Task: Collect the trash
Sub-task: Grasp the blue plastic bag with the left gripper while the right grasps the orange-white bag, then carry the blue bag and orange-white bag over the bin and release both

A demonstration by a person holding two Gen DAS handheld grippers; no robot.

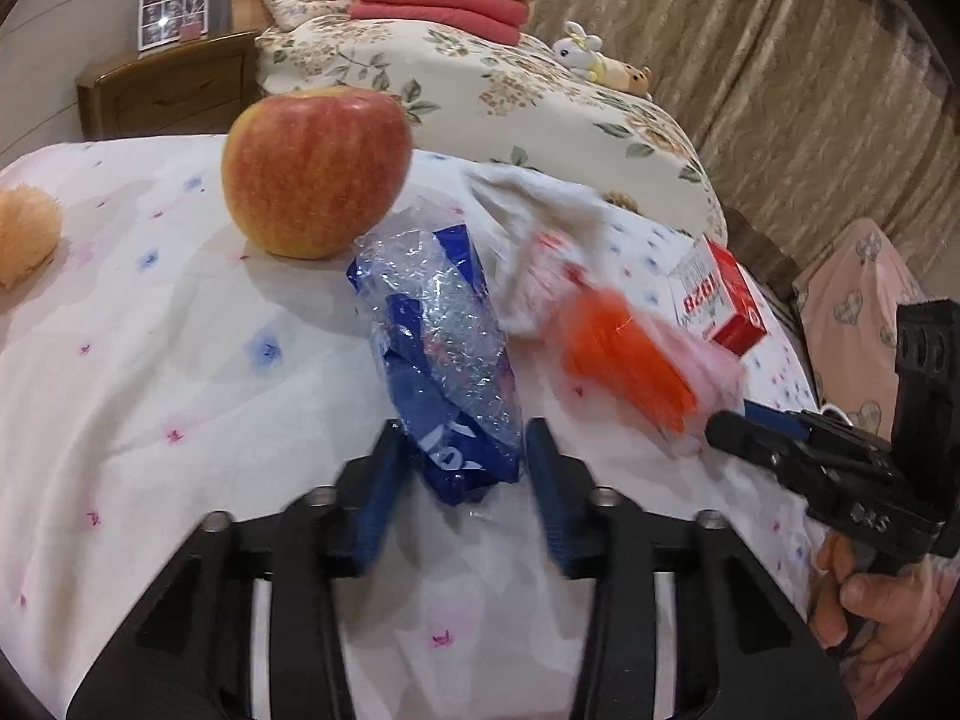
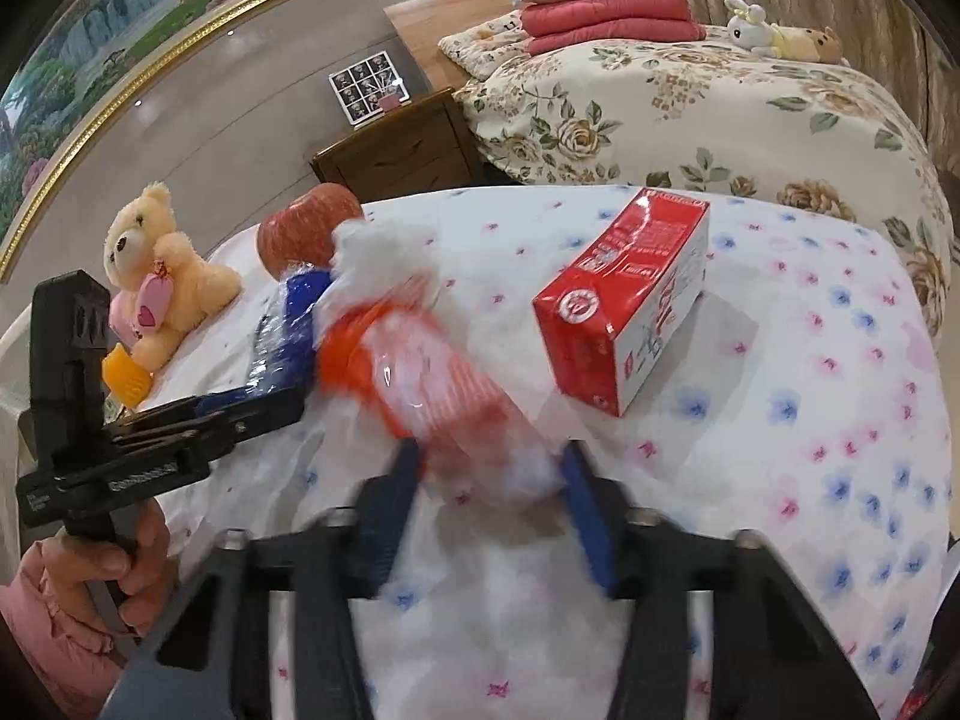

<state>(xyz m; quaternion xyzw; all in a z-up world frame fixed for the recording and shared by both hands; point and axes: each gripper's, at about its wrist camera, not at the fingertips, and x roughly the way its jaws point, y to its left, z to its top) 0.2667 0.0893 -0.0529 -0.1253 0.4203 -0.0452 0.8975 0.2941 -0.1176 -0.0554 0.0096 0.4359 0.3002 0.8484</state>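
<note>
Smeared by motion blur: orange wrapper (image 2: 414, 384), so print unreadable. Hid bottom of apple (image 2: 303, 228) behind blue bag (image 2: 288, 330). Cut teddy bear (image 1: 24, 240) at 9 o'clock edge. Blurred both fingers (image 1: 384, 498) too.

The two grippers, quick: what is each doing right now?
Left gripper: fingers around the blue wrapper, grip unclear.
Right gripper: fingers around the orange wrapper, grip unclear.

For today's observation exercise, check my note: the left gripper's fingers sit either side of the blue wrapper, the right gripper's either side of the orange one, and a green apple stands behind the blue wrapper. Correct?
One slip: the apple is red and yellow, not green, as the left wrist view shows. The left gripper around the blue wrapper and the right gripper around the orange wrapper are as you noted.
</note>
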